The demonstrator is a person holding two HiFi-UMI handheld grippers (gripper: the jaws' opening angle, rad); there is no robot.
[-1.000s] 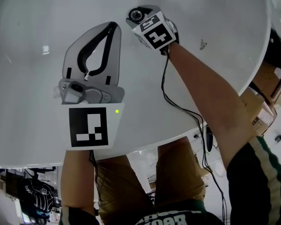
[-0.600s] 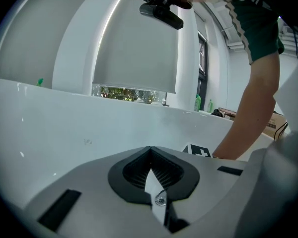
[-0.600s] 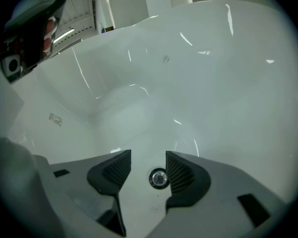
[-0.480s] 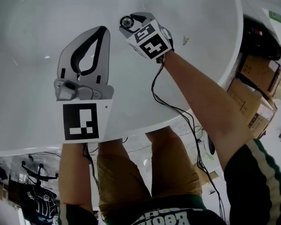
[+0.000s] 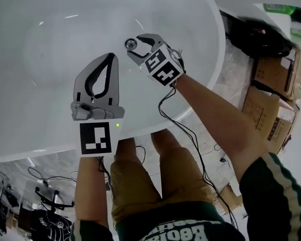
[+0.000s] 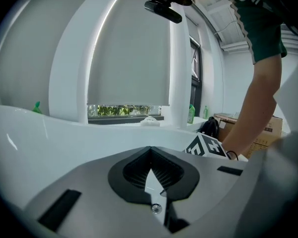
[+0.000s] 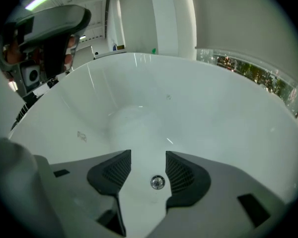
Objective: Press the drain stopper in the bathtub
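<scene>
Right tongs [image 7: 148, 158] stand apart above the white bathtub [image 7: 203, 108] floor; left tongs [image 6: 150, 155] are closed together on nothing. The drain stopper [image 7: 157, 182], a small round chrome disc with a ringed edge, lies on the tub floor in the gap between the right pads, nearer the right-hand one. Only the right gripper view shows it. The left gripper view shows the tub rim and the marker cube [image 6: 206, 147].
</scene>
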